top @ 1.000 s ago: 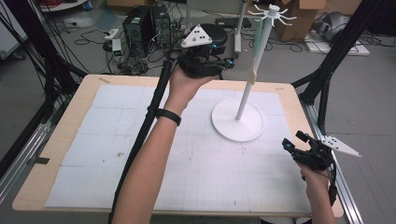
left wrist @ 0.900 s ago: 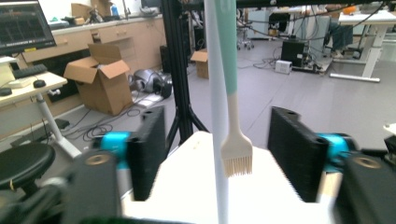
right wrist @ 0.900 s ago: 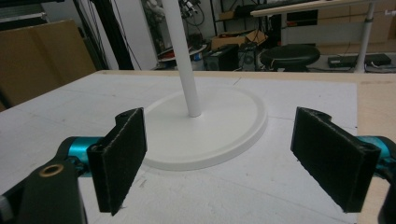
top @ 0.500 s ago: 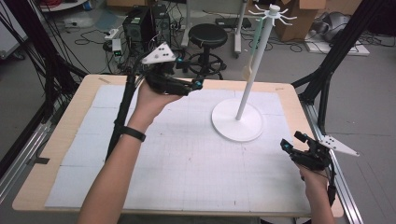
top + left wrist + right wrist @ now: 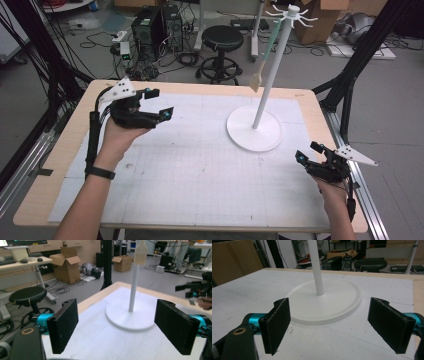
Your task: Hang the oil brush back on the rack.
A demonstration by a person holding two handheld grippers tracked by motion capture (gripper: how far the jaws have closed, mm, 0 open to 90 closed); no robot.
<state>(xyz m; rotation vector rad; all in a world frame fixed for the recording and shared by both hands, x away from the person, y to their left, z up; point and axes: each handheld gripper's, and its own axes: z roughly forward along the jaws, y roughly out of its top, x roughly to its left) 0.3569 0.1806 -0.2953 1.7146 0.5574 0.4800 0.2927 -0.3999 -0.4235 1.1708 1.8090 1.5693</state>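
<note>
A white stand [image 5: 254,129] with a round base and a tall pole rises at the back right of the table. A brush [image 5: 258,81] with a green handle hangs from its hooked top. My left gripper [image 5: 162,101] hovers over the table's back left, pointing at the stand. Its jaws have just been opening and nothing is between them. In the left gripper view the wide jaws [image 5: 117,327] frame the stand [image 5: 130,315], with the brush [image 5: 141,252] above. My right gripper [image 5: 307,151] stands open and empty at the front right, facing the base [image 5: 324,305].
A white gridded mat [image 5: 190,165] covers the wooden table. Behind the far edge stand a black stool [image 5: 220,40] and computer cases [image 5: 155,25] among floor cables. Black frame struts [image 5: 350,75] rise at both sides.
My left gripper has swung left and down, away from the hanging brush, and its jaws have spread wider. The brush stays on the stand. The right gripper has not moved.
</note>
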